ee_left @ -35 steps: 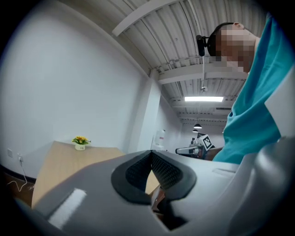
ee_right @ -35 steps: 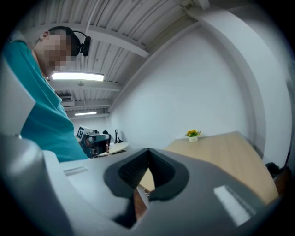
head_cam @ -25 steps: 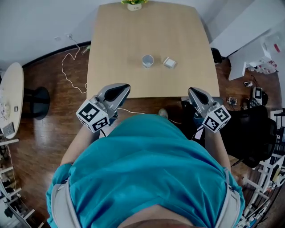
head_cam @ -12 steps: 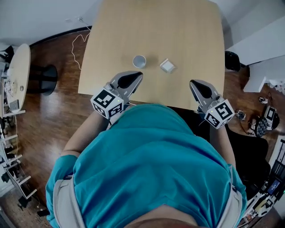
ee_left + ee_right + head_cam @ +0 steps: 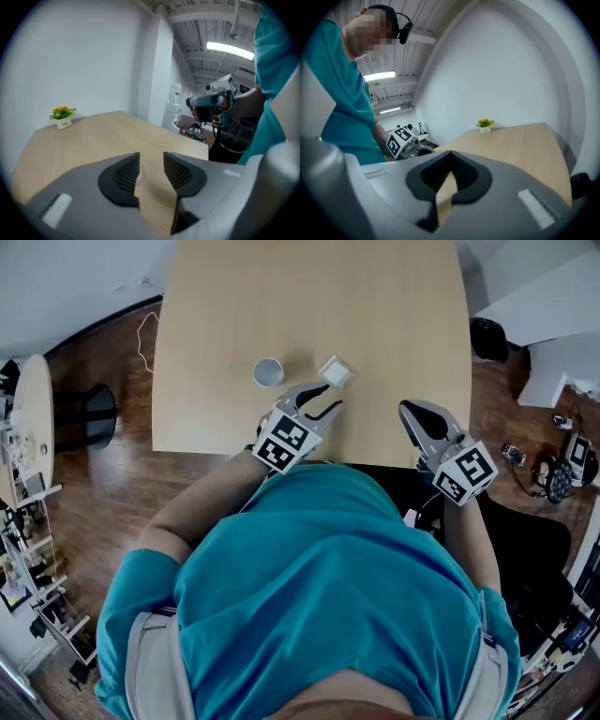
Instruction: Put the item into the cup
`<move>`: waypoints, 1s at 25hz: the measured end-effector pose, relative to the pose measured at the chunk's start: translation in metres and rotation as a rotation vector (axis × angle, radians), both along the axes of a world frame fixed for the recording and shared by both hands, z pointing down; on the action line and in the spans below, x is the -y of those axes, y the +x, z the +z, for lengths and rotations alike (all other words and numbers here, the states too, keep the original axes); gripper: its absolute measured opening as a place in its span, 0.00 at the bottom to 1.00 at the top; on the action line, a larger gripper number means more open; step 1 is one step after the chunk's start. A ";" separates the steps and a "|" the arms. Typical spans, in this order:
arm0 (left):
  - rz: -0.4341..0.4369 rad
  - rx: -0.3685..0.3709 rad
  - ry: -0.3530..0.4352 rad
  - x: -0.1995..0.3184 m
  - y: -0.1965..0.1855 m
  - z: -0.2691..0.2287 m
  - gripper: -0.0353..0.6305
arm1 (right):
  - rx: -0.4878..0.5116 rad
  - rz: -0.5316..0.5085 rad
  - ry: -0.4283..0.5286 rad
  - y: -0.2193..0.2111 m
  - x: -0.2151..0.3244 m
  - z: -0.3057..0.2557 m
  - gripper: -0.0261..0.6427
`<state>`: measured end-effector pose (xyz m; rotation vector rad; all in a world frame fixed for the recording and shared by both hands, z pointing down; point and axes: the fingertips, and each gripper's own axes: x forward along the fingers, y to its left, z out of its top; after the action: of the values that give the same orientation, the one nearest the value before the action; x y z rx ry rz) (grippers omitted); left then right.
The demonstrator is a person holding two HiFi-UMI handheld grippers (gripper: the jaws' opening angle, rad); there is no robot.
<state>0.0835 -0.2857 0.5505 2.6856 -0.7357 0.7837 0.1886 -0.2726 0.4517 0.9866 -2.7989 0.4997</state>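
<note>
Two tools | left hand-held gripper spread | right hand-held gripper pressed together | flowerpot label illegible

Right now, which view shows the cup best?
The head view: the cup stands in full sight on the table, beside the white item. Neither gripper view shows it.

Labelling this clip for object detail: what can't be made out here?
Cup contents: head view, too small; neither gripper view shows the cup.
Item identity: head view shows only a small white square; gripper views don't show it clearly.
Table far end: cut by head view's top edge.
</note>
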 end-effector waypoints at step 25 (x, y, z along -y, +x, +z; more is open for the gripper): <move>-0.089 0.413 -0.029 0.059 0.026 0.161 0.11 | 0.002 0.061 -0.103 0.036 -0.008 0.032 0.04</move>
<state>0.1092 -0.3444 0.7111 2.4688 -0.9152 1.3335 0.2250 -0.2642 0.4837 1.0530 -2.7204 0.6456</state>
